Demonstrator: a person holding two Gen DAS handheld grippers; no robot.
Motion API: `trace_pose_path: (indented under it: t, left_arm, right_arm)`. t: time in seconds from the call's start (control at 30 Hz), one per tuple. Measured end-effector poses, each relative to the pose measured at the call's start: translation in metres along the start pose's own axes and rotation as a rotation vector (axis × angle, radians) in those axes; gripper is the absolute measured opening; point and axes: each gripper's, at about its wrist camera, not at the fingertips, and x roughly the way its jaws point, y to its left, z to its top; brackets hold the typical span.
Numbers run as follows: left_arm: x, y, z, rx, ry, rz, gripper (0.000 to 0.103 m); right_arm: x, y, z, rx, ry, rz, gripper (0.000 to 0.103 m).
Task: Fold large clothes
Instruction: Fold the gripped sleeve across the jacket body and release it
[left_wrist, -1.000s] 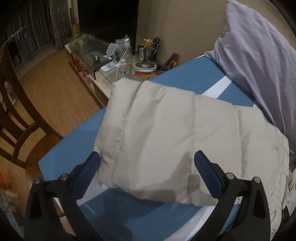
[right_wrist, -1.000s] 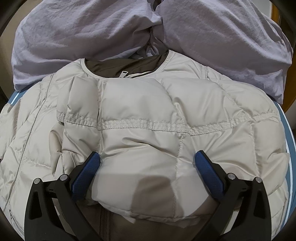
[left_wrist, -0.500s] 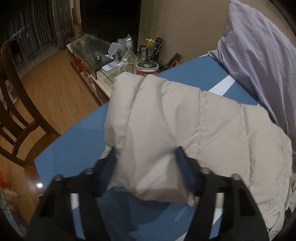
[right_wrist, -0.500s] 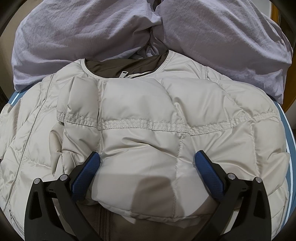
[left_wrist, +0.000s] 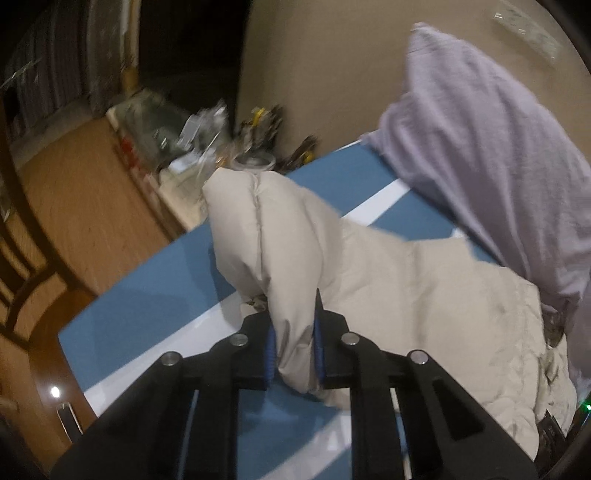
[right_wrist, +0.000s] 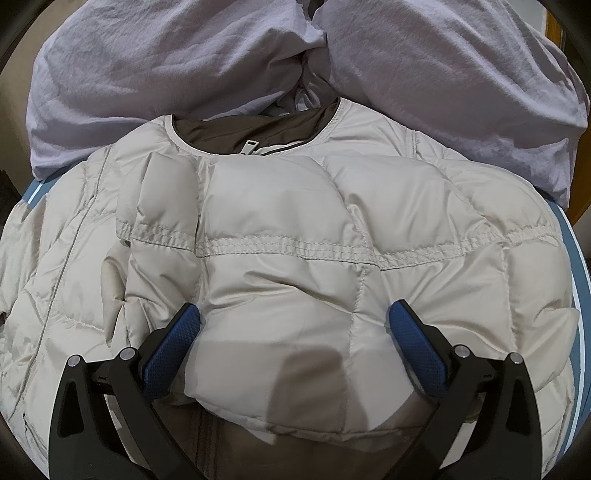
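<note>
Beige quilted nylon: the puffer jacket (right_wrist: 280, 266) lies on the blue table (left_wrist: 155, 295), its collar on the far side from your right tongs (right_wrist: 293, 325) and pressed against a heap of lavender cloth (right_wrist: 184, 62).

Left tongs (left_wrist: 293, 325): the jaws have just been closing and now pinch the end of the jacket's sleeve (left_wrist: 280, 236). The blue pads press the fabric from both sides, and the fabric bulges out ahead of and below the pinch. The sleeve rises off the table ahead of these tongs and runs away to their right into the jacket body. The view is motion-blurred.

Right tongs: jaws spread wide, gripping nothing. A folded, padded panel of the jacket sits between the two pads; the left pad touches or nearly touches the fabric, and you cannot tell whether it presses. The brown lining shows directly below these tongs, and the zip pull (right_wrist: 251, 146) at the collar ahead.

Edges and room: bare blue table with a white stripe (left_wrist: 380, 205) lies ahead of and left of your left tongs. The table edge runs diagonally to their left; past it are wood floor and a dark chair (left_wrist: 22, 258). A cluttered glass side table (left_wrist: 177, 122) stands beyond the far edge. To the right of the left tongs, the lavender cloth piles up against the wall.
</note>
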Motion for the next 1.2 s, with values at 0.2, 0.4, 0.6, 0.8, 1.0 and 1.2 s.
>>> trace_pose_path:
  t: [0.2, 0.4, 0.6, 0.8, 1.0, 1.2]
  left_arm:
    - [-0.033, -0.053, 0.016, 0.084, -0.083, -0.119, 0.016]
    - [-0.061, -0.117, 0.017, 0.176, -0.117, -0.277, 0.016]
    - [-0.079, -0.18, 0.005, 0.263, -0.114, -0.425, 0.016]
    - [-0.095, -0.233, -0.015, 0.33, -0.088, -0.563, 0.016]
    - [-0.097, -0.282, -0.044, 0.389, -0.018, -0.658, 0.016]
    - [-0.073, -0.331, -0.088, 0.503, 0.088, -0.64, 0.016]
  right_arm:
    - [-0.005, -0.001, -0.001, -0.004, 0.014, 0.01, 0.102]
    - [-0.018, -0.005, -0.006, -0.019, 0.013, 0.028, 0.102]
    - [-0.034, -0.012, -0.011, -0.022, -0.005, 0.047, 0.102]
    - [-0.048, -0.027, -0.013, 0.004, -0.036, 0.048, 0.102]
    - [-0.062, -0.046, -0.017, 0.039, -0.07, 0.036, 0.102]
    - [-0.072, -0.071, -0.025, 0.102, -0.087, 0.026, 0.102]
